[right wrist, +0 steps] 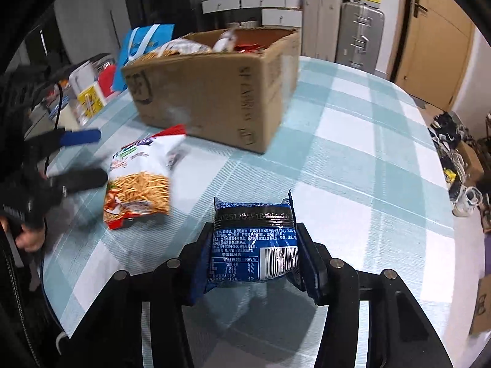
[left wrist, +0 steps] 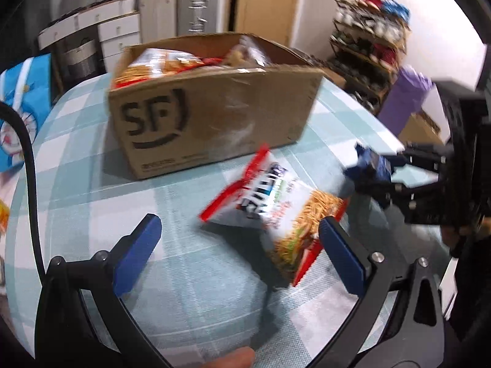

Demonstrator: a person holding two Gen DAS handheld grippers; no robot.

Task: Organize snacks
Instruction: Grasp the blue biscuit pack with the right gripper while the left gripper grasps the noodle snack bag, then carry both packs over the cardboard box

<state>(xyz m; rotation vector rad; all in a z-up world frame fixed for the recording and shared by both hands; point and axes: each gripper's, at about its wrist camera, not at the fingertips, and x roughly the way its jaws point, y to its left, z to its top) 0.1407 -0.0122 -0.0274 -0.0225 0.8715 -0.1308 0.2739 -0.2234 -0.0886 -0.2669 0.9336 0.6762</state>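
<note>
An open cardboard box (left wrist: 211, 101) (right wrist: 214, 89) marked SF stands on the checked table and holds several snack bags. In front of it lies a red-and-white bag of noodle sticks (left wrist: 276, 208) (right wrist: 141, 181). My left gripper (left wrist: 242, 245) (right wrist: 79, 158) is open, its blue pads on either side of the bag's near end without pressing it. My right gripper (right wrist: 256, 257) (left wrist: 383, 178) is shut on a small blue packet (right wrist: 254, 239) (left wrist: 368, 165) and holds it above the table, to the right of the noodle bag.
The teal checked tablecloth (right wrist: 353, 153) is bare to the right of the box. A blue gift bag (left wrist: 21, 107) (right wrist: 144, 46) stands beyond the table's left edge. Suitcases (right wrist: 359, 30) and white drawers stand behind. Shoes (right wrist: 460, 190) and a shoe rack (left wrist: 368, 46) are at the right.
</note>
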